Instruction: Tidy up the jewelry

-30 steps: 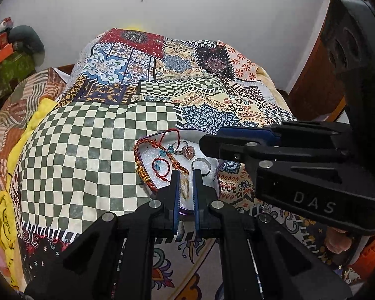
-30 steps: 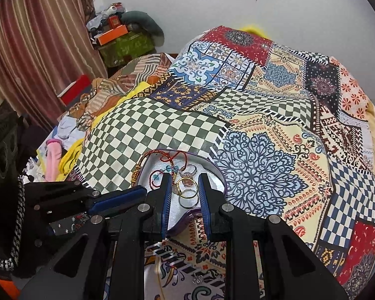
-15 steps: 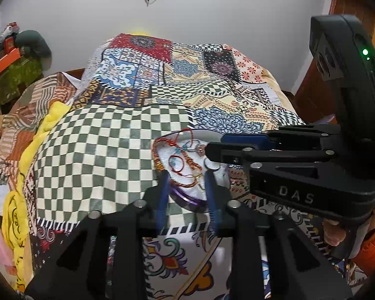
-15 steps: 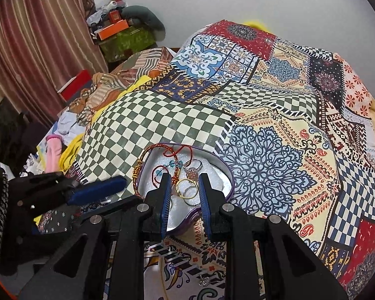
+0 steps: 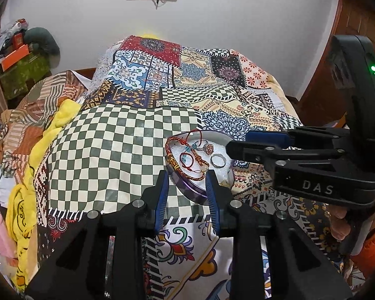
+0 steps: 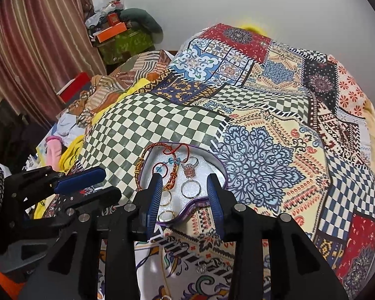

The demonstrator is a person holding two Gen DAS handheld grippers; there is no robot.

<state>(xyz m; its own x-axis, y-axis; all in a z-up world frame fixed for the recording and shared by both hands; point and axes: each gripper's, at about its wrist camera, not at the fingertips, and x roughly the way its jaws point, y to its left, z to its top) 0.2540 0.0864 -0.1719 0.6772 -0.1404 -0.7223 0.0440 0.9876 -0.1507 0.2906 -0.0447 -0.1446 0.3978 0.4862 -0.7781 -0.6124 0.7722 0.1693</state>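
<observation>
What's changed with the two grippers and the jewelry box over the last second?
Both grippers opened: the left gripper and the right gripper went from nearly closed to wide apart, each now empty, and both drew back a little from the heart-shaped box. The silver ring, gemstone ring and red cord bracelet lie in the box as before, on the patchwork bedspread.

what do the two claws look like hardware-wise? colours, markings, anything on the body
Both are matte black, angular, plastic-looking frames with silver screw heads. The left claw and right claw each have two narrow fingers faced with ribbed blue pads. Seen from the left wrist view, the right unit's side reads "DAS" in pale letters, and its upright black housing shows a lit green LED. No cables visible.
</observation>
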